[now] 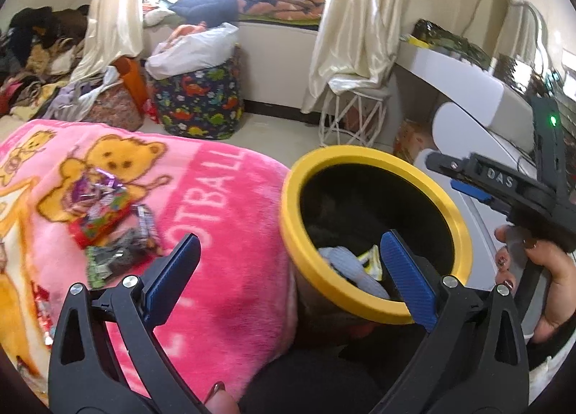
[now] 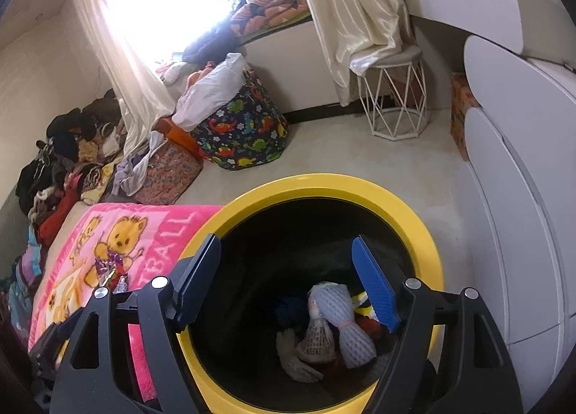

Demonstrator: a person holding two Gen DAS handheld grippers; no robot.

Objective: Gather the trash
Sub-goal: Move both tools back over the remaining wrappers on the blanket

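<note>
We're over the yellow-rimmed bin (image 2: 424, 234) beside the bed: white netting (image 2: 342, 320), paper and wrappers lie inside. Both claws, left (image 1: 288, 270) and right (image 2: 288, 277), gape, released. Only our left view shows snack wrappers (image 1: 108, 223) on the pink blanket (image 1: 223, 219).

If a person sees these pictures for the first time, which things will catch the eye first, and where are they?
The eye goes first to the yellow-rimmed bin, black inside, directly below the open right claw, with a white foam net and other trash at its bottom. Beside it on the left lies the bright pink bear blanket, where crumpled snack wrappers wait just ahead of the open left claw.
</note>
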